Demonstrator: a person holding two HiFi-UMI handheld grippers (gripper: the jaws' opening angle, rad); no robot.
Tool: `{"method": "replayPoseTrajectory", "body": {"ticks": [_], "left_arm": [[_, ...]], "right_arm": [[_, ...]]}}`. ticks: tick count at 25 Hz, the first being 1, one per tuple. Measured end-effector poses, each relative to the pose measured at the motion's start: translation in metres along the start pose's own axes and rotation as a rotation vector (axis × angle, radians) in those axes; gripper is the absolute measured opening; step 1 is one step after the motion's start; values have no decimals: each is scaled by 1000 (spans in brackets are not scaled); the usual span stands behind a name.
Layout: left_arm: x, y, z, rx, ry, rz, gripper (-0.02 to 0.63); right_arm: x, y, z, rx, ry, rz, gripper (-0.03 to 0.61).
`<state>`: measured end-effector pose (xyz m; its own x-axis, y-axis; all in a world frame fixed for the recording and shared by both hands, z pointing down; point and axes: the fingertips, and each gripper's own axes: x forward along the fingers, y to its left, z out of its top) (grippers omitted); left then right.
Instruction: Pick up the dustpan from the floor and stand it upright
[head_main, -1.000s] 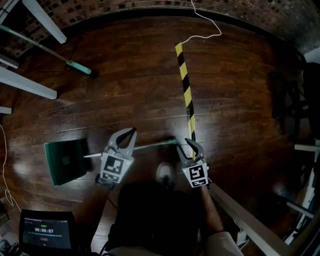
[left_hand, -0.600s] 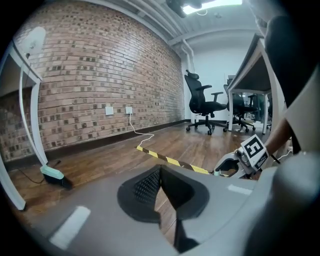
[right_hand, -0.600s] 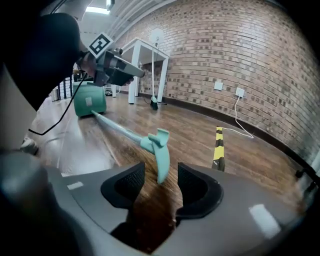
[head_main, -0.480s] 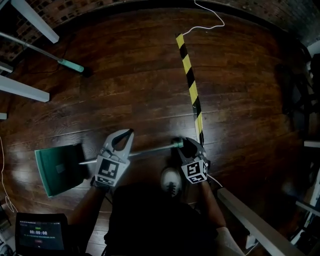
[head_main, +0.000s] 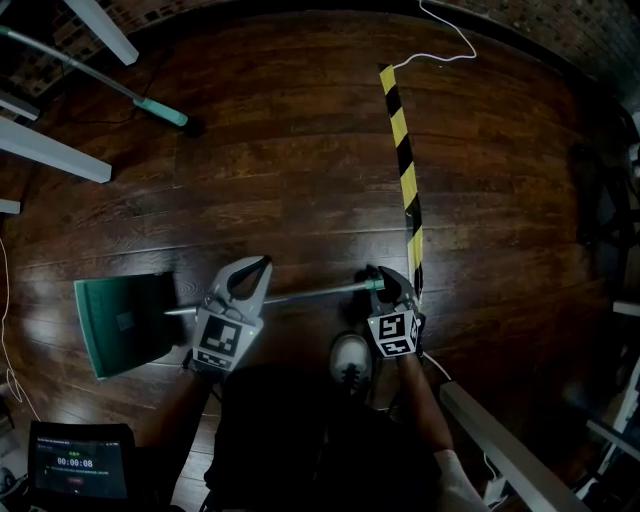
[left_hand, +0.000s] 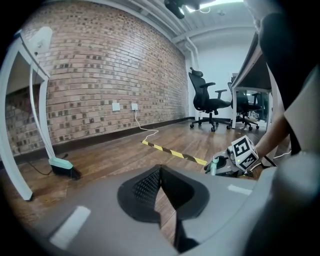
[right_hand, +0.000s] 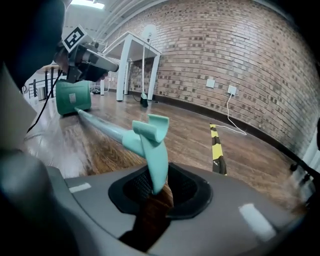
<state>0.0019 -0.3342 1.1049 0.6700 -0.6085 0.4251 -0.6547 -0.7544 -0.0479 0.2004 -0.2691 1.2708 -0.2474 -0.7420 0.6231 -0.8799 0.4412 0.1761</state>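
The green dustpan (head_main: 125, 320) lies flat on the wood floor at the left, and its long grey handle (head_main: 310, 293) runs right to a teal end piece (head_main: 373, 284). In the right gripper view that teal end piece (right_hand: 152, 145) dips between the jaws of my right gripper (right_hand: 152, 189), which are closing around it with a sliver of floor still showing beside it. My right gripper (head_main: 378, 278) sits low at the handle's end. My left gripper (head_main: 264, 263) hovers above the middle of the handle, its tips together on nothing. In its own view my left gripper (left_hand: 160, 171) shows only floor beyond.
Yellow-black tape (head_main: 405, 160) runs up the floor past the right gripper. A teal broom head (head_main: 165, 114) and white table legs (head_main: 55, 150) stand at the upper left. My shoe (head_main: 350, 358) is just below the handle. A white beam (head_main: 500, 440) crosses the lower right, and a timer screen (head_main: 80, 465) sits lower left.
Both grippers have sunk toward the floor. The right gripper has come onto the handle's teal end, which now lies between its jaws. The dustpan has not moved.
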Motion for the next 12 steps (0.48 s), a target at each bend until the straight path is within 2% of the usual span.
{"method": "replayPoseTrajectory", "body": {"ticks": [6, 9, 12], "left_arm": [[-4, 6, 13, 6, -3, 10, 2], [-15, 6, 43, -11, 4, 15, 2], [-30, 10, 77, -13, 3, 28, 2]], "right_arm": [[-12, -7, 12, 32, -15, -26, 87], [-41, -22, 33, 66, 7, -44, 84], [-72, -44, 64, 102, 19, -98, 83]]}}
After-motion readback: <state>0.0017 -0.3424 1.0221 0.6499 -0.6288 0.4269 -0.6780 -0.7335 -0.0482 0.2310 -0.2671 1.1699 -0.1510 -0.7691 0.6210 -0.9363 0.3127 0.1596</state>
